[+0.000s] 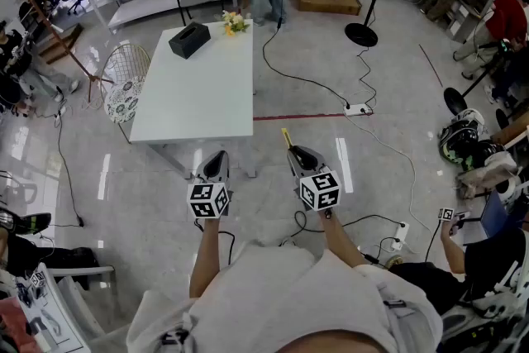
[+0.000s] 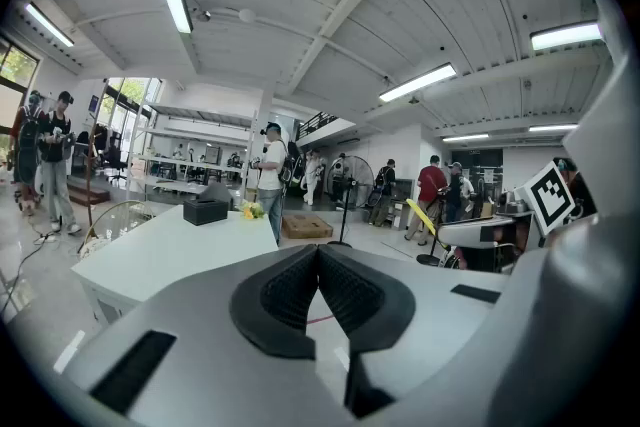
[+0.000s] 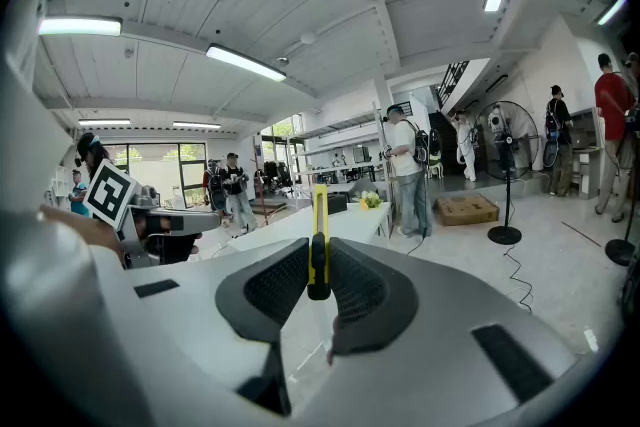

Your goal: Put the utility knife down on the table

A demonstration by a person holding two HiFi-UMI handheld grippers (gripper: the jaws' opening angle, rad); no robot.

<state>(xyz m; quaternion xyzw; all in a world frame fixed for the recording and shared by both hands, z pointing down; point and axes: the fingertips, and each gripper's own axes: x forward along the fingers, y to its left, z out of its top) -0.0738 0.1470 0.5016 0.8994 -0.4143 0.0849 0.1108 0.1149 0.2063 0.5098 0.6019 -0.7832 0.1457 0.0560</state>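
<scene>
Biggest worry from here, I'd say: neither gripper is over the table yet. Both hang just short of its near edge, above the floor, so letting go now would drop the utility knife down there instead of on the tabletop. Second thing: the knife is pinched near its back end only, and most of the yellow body sticks out ahead. A bump against the table's edge on the way in could lever it round in the grip or pop it loose. The far end of the table has a black box and some flowers. The near end is bare, so room isn't the problem.

Tongs, left to right. The left gripper sits in front of the table's near edge, toward its right corner. Its jaws are closed right up with the tips meeting, and there's nothing between them. The right gripper is off to the right of that same corner. Its jaws are clamped on the knife with just a handle-thick gap, and the knife stands on edge pointing forward alongside the table's right side.
</scene>
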